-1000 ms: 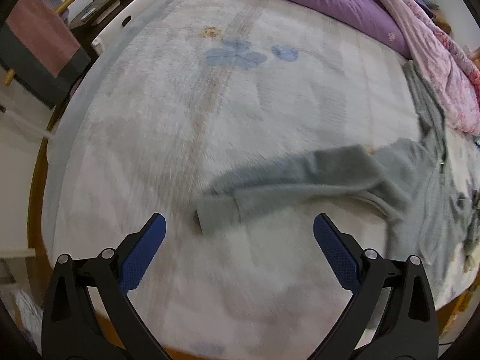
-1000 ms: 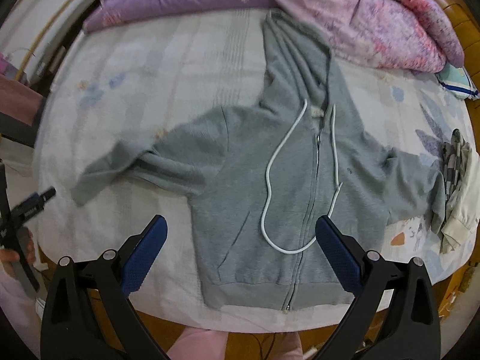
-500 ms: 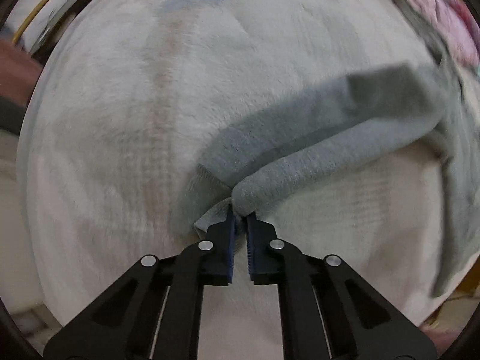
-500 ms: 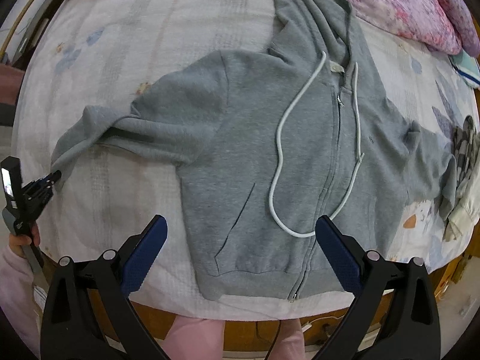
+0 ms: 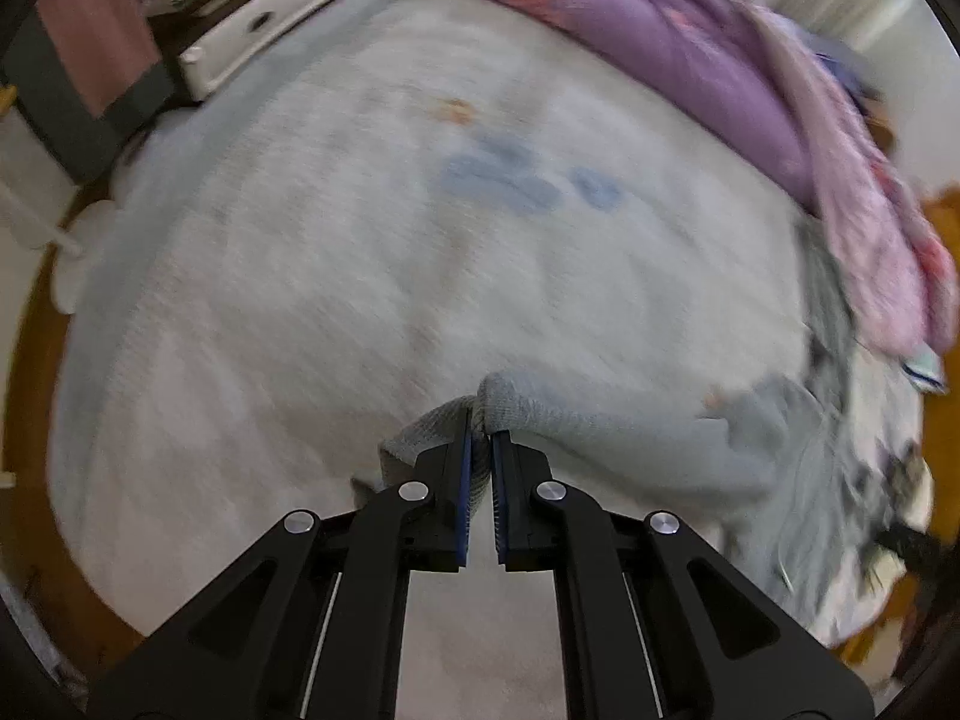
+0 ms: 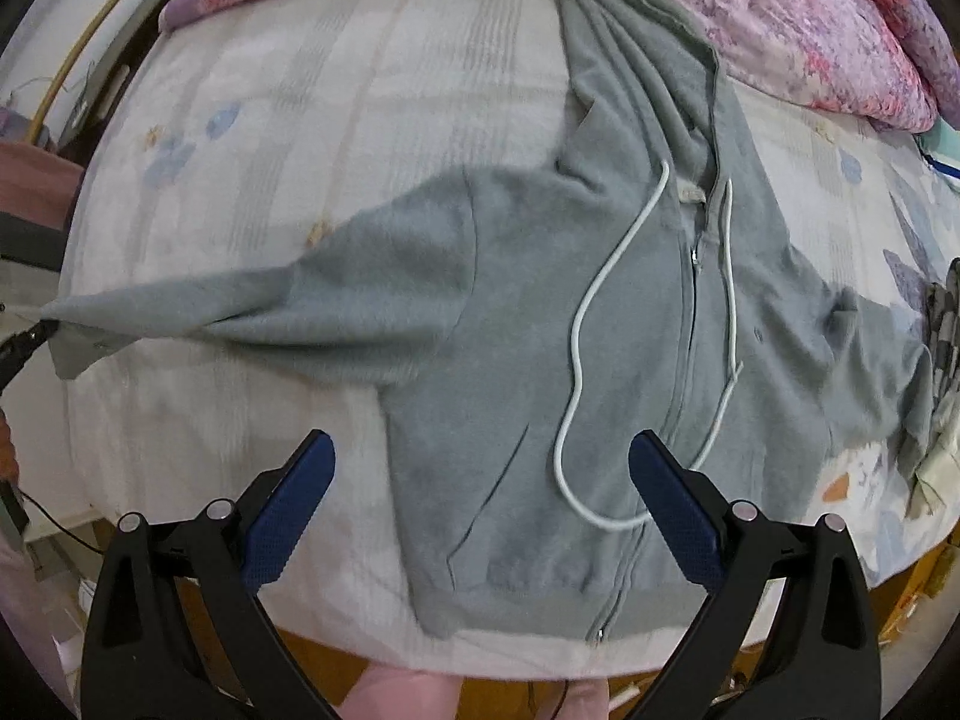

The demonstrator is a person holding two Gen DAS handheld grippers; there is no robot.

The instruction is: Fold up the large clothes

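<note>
A grey hoodie [image 6: 540,360] is spread front-up across the bed [image 6: 300,120], its hood toward the far quilts [image 6: 840,12] and its hem at the near edge. The cuff [image 5: 432,429] of its left sleeve is pinched between the closed blue pads of the left tool [image 5: 478,450], and the sleeve [image 6: 252,306] is drawn out taut toward the left edge of the bed. The right tool [image 6: 480,480] is held over the hoodie's lower front, its jaws wide apart but closing, with nothing gripped between them.
</note>
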